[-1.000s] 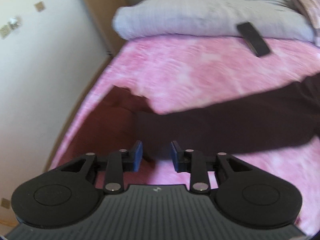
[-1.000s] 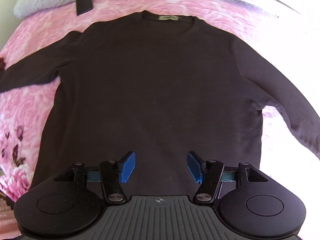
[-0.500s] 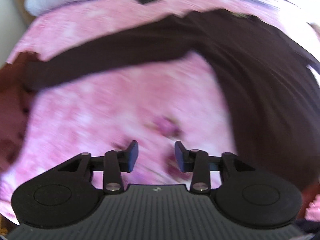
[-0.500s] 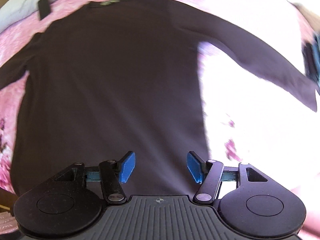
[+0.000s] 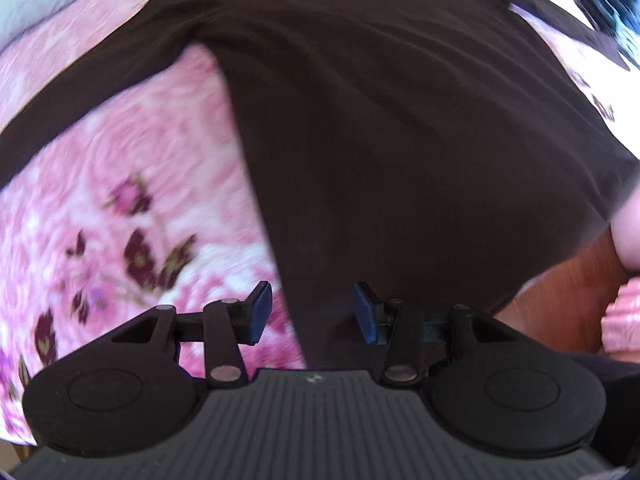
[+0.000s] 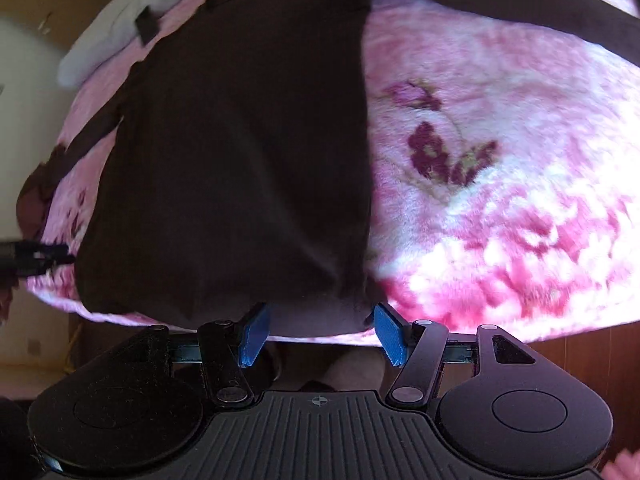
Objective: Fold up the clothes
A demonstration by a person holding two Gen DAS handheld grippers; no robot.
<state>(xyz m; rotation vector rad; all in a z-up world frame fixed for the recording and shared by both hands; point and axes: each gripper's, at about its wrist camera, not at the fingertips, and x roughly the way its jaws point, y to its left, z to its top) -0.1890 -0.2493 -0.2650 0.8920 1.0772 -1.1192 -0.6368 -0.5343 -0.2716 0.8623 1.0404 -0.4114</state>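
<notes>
Sweater: a dark brown long-sleeved sweater (image 5: 400, 140) lay spread flat on the bed, front down or up I could not tell, its hem toward the near edge of the bed and both sleeves stretched outward.
Bed cover: a pink plush blanket (image 6: 500, 200) with dark maroon flower prints covered the bed under the sweater (blurred in the left view).
Left gripper: the left gripper (image 5: 314, 312) hung over the sweater's lower left corner, pointing steeply down; its blue-padded fingers (image 5: 260, 312) were spread apart with nothing between the pads, the garment's side edge running below the gap, untouched as far as I could see.
Right gripper: the right gripper (image 6: 320, 334) hung over the sweater's lower right corner at the bed's near edge; its fingers (image 6: 390, 336) stood wide apart and pinched nothing, the hem lying just beyond the tips.
Other things on the bed: a pale grey pillow (image 6: 100, 52) lay at the far end, and a small flat black object (image 6: 146, 26) sat beside it (too blurred to name).
Cross view: the left gripper's dark tip showed at the left edge of the right view, just beside the sweater's hem corner.
Floor: reddish-brown floor (image 5: 560, 308) showed past the bed's near edge.
</notes>
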